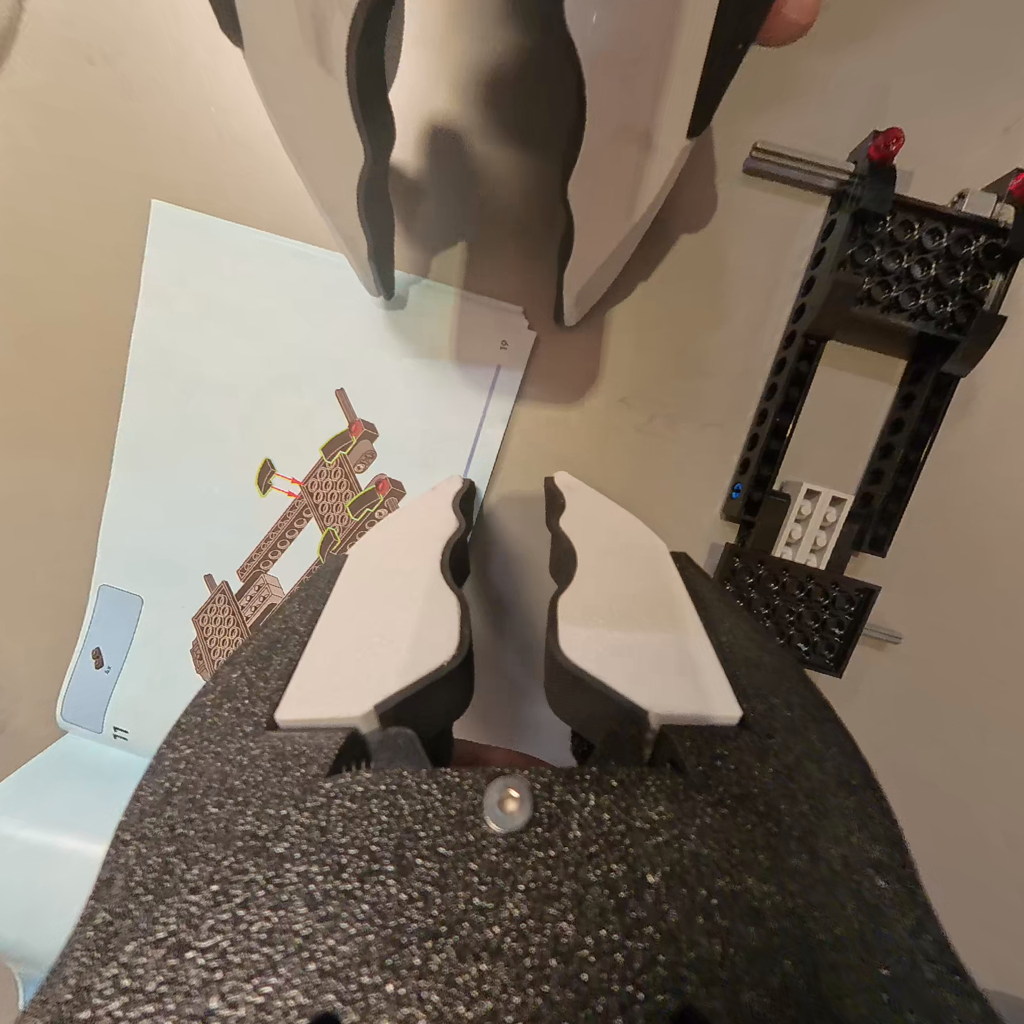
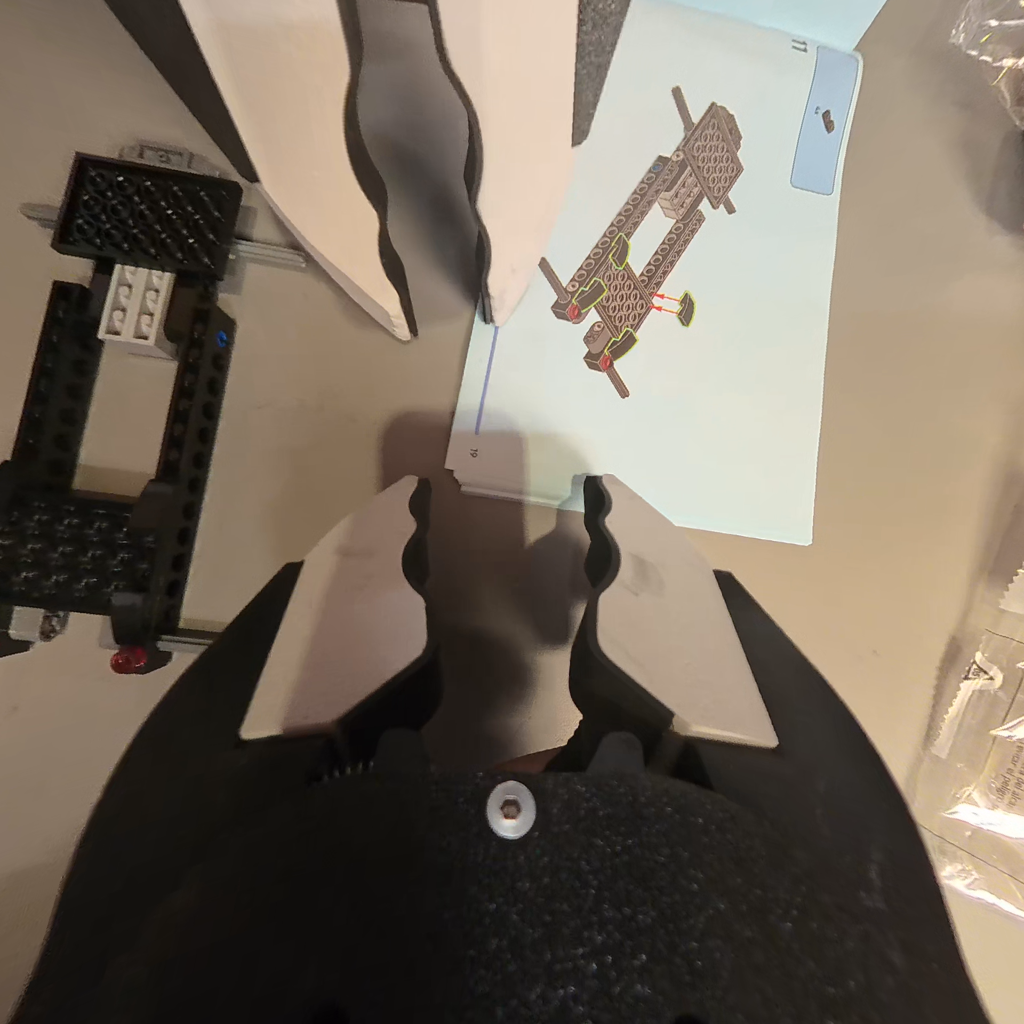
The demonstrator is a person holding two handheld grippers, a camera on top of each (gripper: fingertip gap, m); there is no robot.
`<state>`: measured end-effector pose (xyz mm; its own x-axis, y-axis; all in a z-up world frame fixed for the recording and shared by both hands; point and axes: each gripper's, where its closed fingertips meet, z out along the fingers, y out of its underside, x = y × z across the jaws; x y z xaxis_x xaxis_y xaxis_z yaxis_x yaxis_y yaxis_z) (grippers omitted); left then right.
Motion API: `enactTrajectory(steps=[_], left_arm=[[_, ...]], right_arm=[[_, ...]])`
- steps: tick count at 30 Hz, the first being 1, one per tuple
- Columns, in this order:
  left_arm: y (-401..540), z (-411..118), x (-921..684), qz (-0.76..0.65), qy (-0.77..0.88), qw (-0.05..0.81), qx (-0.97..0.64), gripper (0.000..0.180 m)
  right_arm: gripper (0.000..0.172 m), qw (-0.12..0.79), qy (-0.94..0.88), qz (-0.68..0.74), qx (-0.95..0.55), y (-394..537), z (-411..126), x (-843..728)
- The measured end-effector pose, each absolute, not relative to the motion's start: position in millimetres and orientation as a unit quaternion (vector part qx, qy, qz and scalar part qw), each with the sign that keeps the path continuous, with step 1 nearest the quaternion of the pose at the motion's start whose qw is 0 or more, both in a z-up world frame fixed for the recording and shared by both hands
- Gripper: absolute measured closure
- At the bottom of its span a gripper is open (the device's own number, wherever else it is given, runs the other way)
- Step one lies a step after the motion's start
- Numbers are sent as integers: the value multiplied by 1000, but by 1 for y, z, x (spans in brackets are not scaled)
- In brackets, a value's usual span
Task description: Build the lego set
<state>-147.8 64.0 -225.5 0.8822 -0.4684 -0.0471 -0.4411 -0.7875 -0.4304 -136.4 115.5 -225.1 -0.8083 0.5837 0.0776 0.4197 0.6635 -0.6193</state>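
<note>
Left gripper (image 1: 508, 487): jaws parted, nothing between them, poised over the booklet's right edge.
Right gripper (image 2: 504, 487): jaws spread wide and bare, at the booklet's far corner.
Instruction booklet (image 1: 288, 354): open flat on the beige table (image 1: 637, 399).
Black brick model (image 1: 864, 421): right of the booklet, apart from both grippers.
Clear plastic bags (image 2: 981, 720): beyond the booklet's other side.

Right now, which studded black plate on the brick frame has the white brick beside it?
The black plate at the frame's far end in the right wrist view; the white brick touches it.
</note>
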Motion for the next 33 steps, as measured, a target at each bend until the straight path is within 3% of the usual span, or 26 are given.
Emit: enactTrajectory(steps=[13, 33], left_arm=[[85, -224, -145, 36, 286, 256, -923, 156], [98, -223, -137, 65, 302, 275, -911, 156]], right_arm=[[130, 124, -900, 302, -289, 113, -226, -137], [131, 126, -899, 306, -287, 113, -226, -138]])
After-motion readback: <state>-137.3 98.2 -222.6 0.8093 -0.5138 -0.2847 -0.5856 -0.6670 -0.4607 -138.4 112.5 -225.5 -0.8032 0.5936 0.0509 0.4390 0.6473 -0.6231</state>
